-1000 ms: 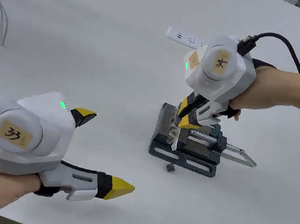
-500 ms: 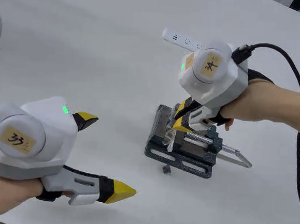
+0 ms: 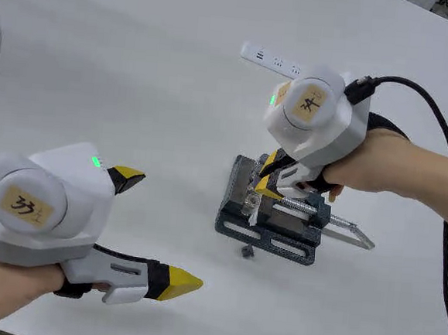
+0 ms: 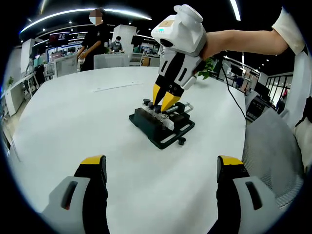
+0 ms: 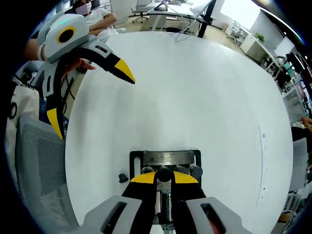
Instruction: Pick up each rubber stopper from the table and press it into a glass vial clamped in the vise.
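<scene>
Right gripper: jaws nearly closed, pinching a dark stopper, tips down at the vise.
Left gripper: jaws spread wide, holding nothing, above the table, well apart from the vise.
Vial: clear, clamped in the vise, under the right tips.
Spare stopper: on the table, just beside the vise base.

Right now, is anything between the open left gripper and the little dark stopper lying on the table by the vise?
Nothing visible. Bare table lies between the left gripper and the loose stopper beside the vise; the right gripper hangs above the vise, off that path.
</scene>
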{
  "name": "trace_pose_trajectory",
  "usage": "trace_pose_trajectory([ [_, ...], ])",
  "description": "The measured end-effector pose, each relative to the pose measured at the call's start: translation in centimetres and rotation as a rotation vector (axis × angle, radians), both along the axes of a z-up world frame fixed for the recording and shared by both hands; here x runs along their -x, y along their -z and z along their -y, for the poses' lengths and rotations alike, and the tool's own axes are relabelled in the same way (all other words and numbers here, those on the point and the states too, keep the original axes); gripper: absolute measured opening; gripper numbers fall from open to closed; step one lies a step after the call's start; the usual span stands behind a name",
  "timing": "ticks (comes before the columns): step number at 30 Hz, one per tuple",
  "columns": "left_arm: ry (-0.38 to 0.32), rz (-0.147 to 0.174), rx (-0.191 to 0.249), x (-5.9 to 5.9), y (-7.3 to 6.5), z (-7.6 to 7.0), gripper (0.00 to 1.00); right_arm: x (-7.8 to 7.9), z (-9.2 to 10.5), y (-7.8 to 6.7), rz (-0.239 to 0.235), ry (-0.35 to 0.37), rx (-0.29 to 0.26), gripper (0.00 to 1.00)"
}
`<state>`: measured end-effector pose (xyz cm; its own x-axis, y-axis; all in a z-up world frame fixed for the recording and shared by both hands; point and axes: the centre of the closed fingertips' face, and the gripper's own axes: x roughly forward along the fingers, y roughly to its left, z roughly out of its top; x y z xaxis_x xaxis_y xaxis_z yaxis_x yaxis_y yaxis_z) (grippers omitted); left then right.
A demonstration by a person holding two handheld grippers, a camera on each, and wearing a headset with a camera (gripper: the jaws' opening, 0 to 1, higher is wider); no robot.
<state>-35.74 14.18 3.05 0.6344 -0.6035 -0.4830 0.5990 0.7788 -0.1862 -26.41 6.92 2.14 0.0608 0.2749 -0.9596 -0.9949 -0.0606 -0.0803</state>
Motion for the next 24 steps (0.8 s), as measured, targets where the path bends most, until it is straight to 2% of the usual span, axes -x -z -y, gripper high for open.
trace_pose_trajectory([
  [7,0.001,-0.006,0.000,0.1,0.2,0.0,0.93,-0.1,-0.1,0.0,0.000,-0.008,-0.021,0.07],
  [16,0.003,-0.007,0.000,0.1,0.2,0.0,0.92,0.0,-0.2,-0.1,0.008,-0.032,-0.014,0.10],
  [21,0.004,-0.005,0.000,0.1,0.1,0.0,0.92,-0.3,-0.2,-1.3,0.013,-0.044,-0.024,0.15],
  [24,0.004,-0.004,-0.001,0.1,0.1,-0.1,0.92,0.3,-0.3,-2.1,-0.060,-0.036,-0.048,0.12],
])
